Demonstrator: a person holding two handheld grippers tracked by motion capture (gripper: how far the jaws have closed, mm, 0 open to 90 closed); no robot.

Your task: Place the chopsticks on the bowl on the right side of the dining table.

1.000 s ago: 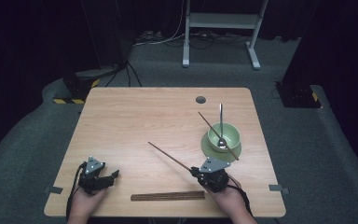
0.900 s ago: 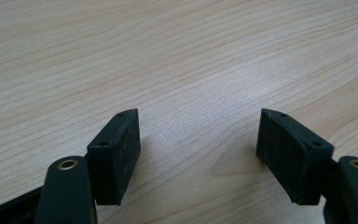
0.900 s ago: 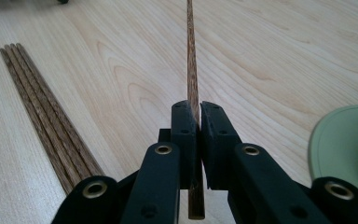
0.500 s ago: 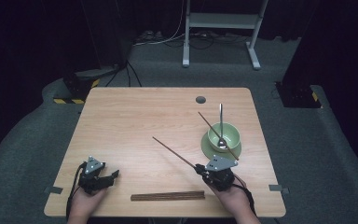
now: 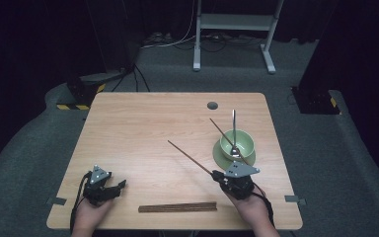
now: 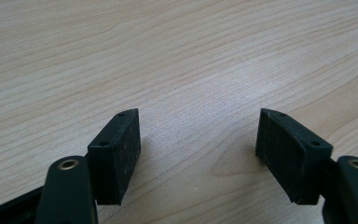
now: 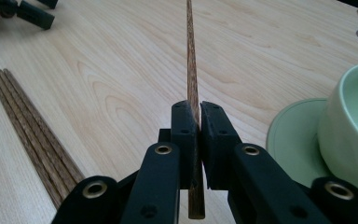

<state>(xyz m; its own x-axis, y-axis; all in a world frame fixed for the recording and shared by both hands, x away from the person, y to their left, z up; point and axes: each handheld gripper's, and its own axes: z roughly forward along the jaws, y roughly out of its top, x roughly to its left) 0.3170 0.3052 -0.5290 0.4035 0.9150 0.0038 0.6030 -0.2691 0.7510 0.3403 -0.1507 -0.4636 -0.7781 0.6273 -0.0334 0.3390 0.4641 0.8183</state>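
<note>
Gripping one chopstick [image 7: 192, 70] tight, the right gripper [image 5: 225, 177] held it slanting over the table [image 5: 143, 123] beside the bowl [image 5: 237, 143]; the left gripper [image 5: 117, 186] rested open, empty.

A metal stand [image 5: 234, 29] and cables [image 5: 128, 79] sit on grey carpet [image 5: 24, 148] beyond the table [image 5: 143, 128]

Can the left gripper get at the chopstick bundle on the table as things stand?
Probably yes. The left gripper is open and empty, and bare table lies between it and the chopstick bundle; nothing blocks the way.
</note>
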